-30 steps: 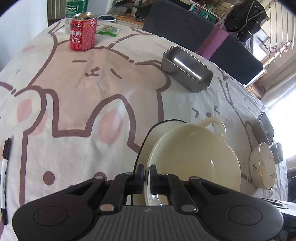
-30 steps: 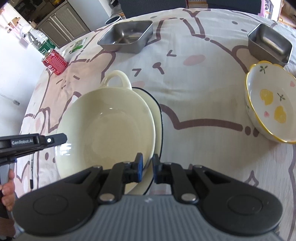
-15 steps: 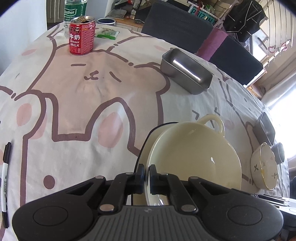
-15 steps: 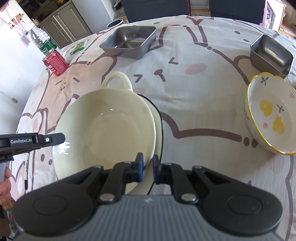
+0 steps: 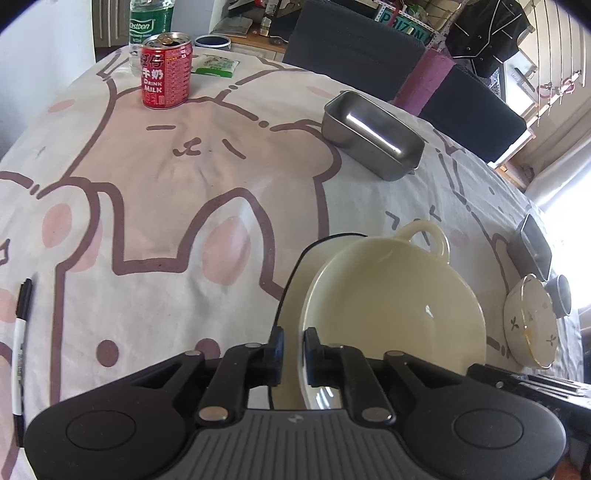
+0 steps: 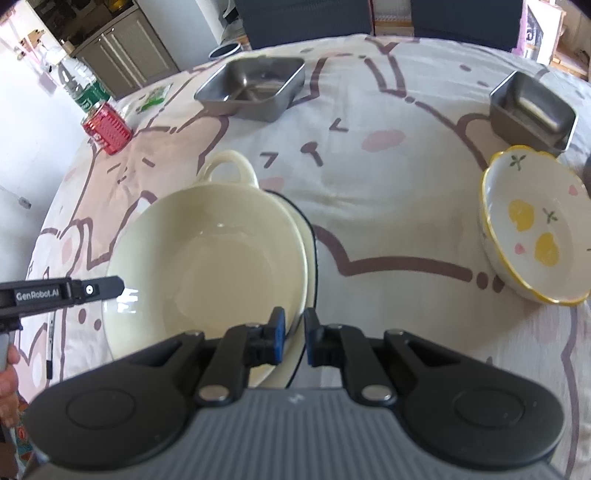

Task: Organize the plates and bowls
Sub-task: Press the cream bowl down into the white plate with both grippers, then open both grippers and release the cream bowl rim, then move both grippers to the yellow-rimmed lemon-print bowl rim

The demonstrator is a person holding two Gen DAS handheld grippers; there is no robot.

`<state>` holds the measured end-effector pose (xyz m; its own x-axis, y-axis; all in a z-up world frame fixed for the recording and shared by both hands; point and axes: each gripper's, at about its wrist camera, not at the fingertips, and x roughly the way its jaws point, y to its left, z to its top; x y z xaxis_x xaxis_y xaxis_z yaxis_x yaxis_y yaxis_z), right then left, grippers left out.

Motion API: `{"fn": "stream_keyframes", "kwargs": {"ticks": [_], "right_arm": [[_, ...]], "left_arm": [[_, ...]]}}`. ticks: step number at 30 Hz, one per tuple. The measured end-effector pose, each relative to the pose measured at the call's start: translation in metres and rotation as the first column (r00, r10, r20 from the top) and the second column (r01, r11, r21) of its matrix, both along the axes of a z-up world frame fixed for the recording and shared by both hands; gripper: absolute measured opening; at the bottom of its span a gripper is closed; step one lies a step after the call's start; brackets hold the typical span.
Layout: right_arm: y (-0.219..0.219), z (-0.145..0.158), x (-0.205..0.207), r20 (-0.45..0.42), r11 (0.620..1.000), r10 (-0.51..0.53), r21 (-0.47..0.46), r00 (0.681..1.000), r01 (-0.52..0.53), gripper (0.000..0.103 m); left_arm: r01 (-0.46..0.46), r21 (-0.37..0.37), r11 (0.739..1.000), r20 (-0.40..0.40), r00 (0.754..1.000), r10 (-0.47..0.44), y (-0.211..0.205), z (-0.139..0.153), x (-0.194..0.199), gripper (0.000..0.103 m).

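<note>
A cream bowl (image 5: pixel 399 314) with a loop handle sits on a cream plate (image 5: pixel 306 258) with a thin dark rim, on the bunny-print cloth. My left gripper (image 5: pixel 294 350) straddles the bowl's near rim. Its jaws are opening, a gap shows beside the rim, and the pads no longer press it. In the right wrist view my right gripper (image 6: pixel 294 332) is shut on the opposite rim of the cream bowl (image 6: pixel 214 273), with the plate (image 6: pixel 311 240) showing beneath. One of the left gripper's fingers (image 6: pixel 110 288) reaches in from the left.
A floral yellow-rimmed bowl (image 6: pixel 532 229) lies to the right. There are two steel trays, one (image 6: pixel 255 88) at the back and a smaller one (image 6: pixel 532 110) at the right. A red can (image 5: pixel 166 70), a bottle (image 5: pixel 149 26), a black-capped pen (image 5: pixel 20 343) and dark chairs (image 5: pixel 351 40) are also in view.
The left gripper's jaws, earlier pinched on the bowl's rim, have parted. The right gripper keeps its grip, and the bowl and plate stay where they were.
</note>
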<state>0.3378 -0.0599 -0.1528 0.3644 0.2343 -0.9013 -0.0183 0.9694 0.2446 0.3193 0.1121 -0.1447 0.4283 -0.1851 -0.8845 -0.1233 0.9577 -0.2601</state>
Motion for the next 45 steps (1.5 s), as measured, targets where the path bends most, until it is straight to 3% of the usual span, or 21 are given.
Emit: {"fn": "stream_keyframes", "kwargs": {"ticks": [4,8,12,17,24,31,37,45], "right_arm": [[-0.003,0.004,-0.003,0.009,1.0,-0.009,0.014,1.0,0.009,0.018],[-0.003,0.009,-0.007,0.032,1.0,-0.004,0.017,0.999,0.004,0.039],[-0.001,0.016,-0.011,0.075,1.0,0.011,0.006,0.997,-0.012,0.056],[-0.004,0.025,-0.016,0.134,1.0,0.005,-0.02,0.991,-0.003,0.074],[-0.02,0.035,-0.024,0.182,0.999,-0.026,-0.014,0.983,0.029,0.103],[-0.05,0.048,-0.038,0.253,0.997,-0.073,-0.009,0.965,0.077,0.103],[-0.092,0.057,-0.052,0.351,0.986,-0.143,-0.027,0.926,0.163,0.103],[-0.159,0.054,-0.061,0.352,0.949,-0.296,0.003,0.888,0.315,0.103]], "left_arm": [[-0.002,0.021,1.0,-0.004,1.0,0.002,0.001,0.002,-0.003,0.038],[-0.002,0.036,0.999,0.008,1.0,0.001,0.003,0.008,-0.008,0.064],[-0.004,0.063,0.998,0.023,1.0,0.003,0.004,0.014,-0.013,0.083],[0.003,0.084,0.996,0.043,0.999,-0.007,0.004,0.022,-0.02,0.096],[0.005,0.109,0.994,0.133,0.991,-0.019,-0.007,0.04,-0.029,0.103],[0.084,0.135,0.987,0.18,0.978,-0.108,-0.057,0.051,-0.023,0.103],[0.142,0.134,0.981,0.232,0.958,-0.17,-0.107,0.056,-0.016,0.103],[0.222,0.129,0.966,0.238,0.939,-0.248,-0.18,0.048,0.002,0.103]]}}
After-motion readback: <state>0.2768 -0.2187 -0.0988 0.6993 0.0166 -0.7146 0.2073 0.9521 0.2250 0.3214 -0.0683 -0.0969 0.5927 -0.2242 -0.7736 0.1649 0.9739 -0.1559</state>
